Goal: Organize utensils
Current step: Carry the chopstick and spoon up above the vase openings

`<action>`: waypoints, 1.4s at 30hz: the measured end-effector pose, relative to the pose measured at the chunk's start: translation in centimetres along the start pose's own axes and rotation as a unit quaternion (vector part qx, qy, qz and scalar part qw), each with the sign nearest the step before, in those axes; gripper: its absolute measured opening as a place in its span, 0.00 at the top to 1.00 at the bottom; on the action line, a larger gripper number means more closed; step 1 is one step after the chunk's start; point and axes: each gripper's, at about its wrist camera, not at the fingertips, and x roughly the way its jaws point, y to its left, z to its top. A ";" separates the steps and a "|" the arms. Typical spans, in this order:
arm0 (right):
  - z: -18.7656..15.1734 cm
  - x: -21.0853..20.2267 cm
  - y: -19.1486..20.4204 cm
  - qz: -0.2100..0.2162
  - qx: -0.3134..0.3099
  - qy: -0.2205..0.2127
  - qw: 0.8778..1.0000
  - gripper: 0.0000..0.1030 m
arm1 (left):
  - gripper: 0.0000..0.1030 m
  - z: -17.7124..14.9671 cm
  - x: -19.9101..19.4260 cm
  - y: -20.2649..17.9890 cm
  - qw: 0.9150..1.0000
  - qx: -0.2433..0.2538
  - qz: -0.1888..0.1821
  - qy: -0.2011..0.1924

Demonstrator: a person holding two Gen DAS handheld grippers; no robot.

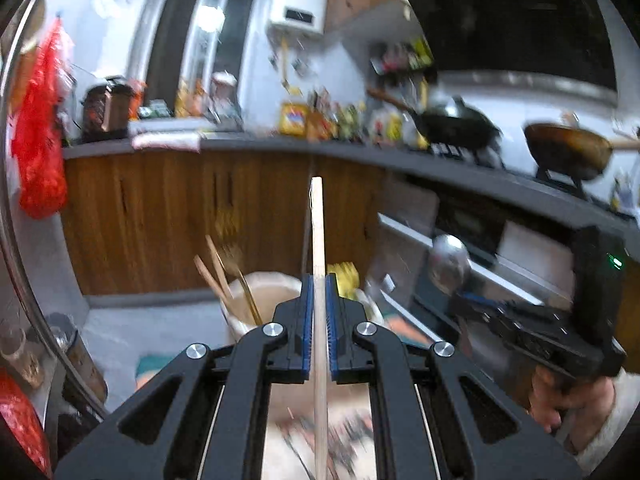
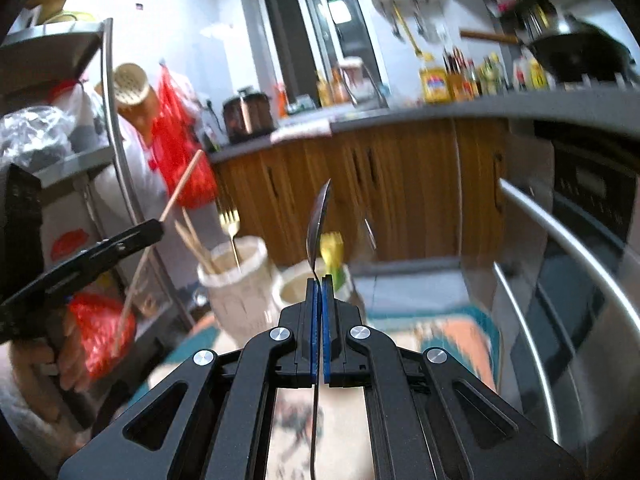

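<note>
In the left wrist view my left gripper [image 1: 319, 280] is shut on a pale wooden chopstick [image 1: 317, 224] that sticks up past the jaws. Just beyond stands a cream utensil holder [image 1: 268, 300] with chopsticks and a gold fork in it. A second holder with a yellow utensil [image 1: 343, 274] is half hidden behind the right finger. My right gripper [image 2: 320, 282] is shut on a metal spoon [image 2: 319, 216], bowl up and handle running down between the pads. The right wrist view has both holders, the left holder [image 2: 236, 284] and the right holder [image 2: 300, 288]. My left gripper [image 2: 154, 229] with its chopstick [image 2: 178, 194] is at the left.
A patterned mat [image 2: 460, 336] covers the surface under the holders. An oven with a long steel handle [image 2: 568, 232] is at the right. Wooden cabinets and a counter with woks [image 1: 460, 124] and bottles lie beyond. A metal rack [image 2: 116, 128] and red bags [image 2: 180, 152] stand at the left.
</note>
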 end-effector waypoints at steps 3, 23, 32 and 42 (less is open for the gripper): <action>2.0 1.6 0.3 0.001 -0.004 -0.032 0.999 0.97 | 0.94 1.7 1.2 0.9 0.999 -0.008 0.007 -0.033; 4.0 10.1 -0.4 -0.020 -0.019 -0.120 0.992 0.97 | 0.94 2.3 8.5 1.9 0.993 0.013 0.069 -0.098; 2.7 10.3 0.2 -0.020 -0.044 -0.101 0.994 0.97 | 0.94 1.1 7.6 1.4 0.994 0.033 0.060 -0.088; 0.7 8.3 0.6 -0.009 -0.061 -0.052 0.997 0.97 | 0.94 -0.5 5.3 2.2 0.999 0.017 0.029 -0.004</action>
